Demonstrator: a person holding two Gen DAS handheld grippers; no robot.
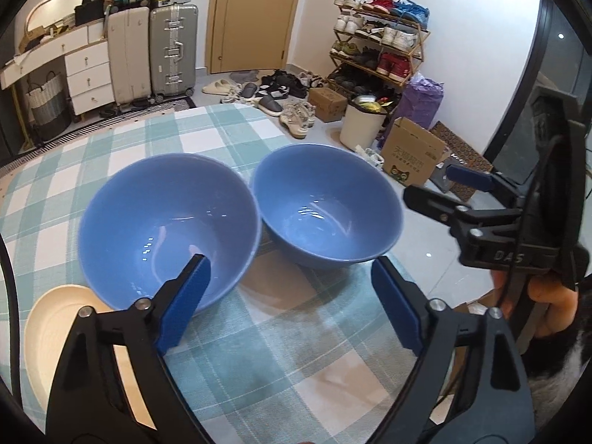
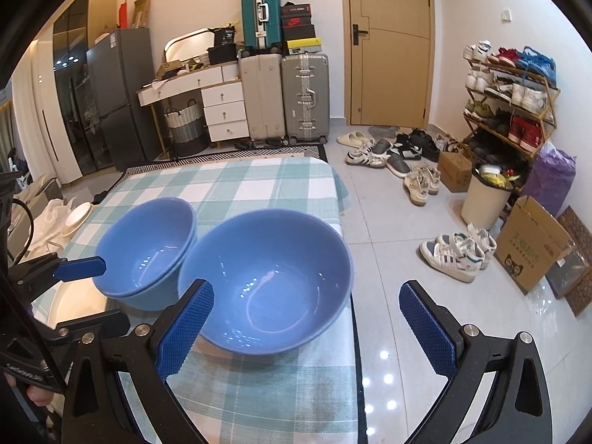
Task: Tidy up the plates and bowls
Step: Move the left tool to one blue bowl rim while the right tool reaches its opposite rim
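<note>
Two blue bowls stand side by side on the checked tablecloth (image 1: pixel 259 351). The left bowl (image 1: pixel 166 222) (image 2: pixel 148 244) seems to sit nested in another blue bowl. The right bowl (image 1: pixel 325 207) (image 2: pixel 270 281) stands alone near the table's right edge. A cream plate (image 1: pixel 55 333) lies left of the left bowl. My left gripper (image 1: pixel 290 266) is open, with its left finger over the left bowl's inside and that bowl's near rim between the jaws. My right gripper (image 2: pixel 306 288) is open around the right bowl's near rim, and also shows at the right of the left wrist view (image 1: pixel 436 187).
White plates (image 2: pixel 79 212) sit at the table's far left edge. Right of the table edge (image 2: pixel 351 314) is tiled floor with shoes (image 2: pixel 455 255), a white bin (image 2: pixel 484 203) and a cardboard box (image 2: pixel 532 248). Suitcases and a door stand behind.
</note>
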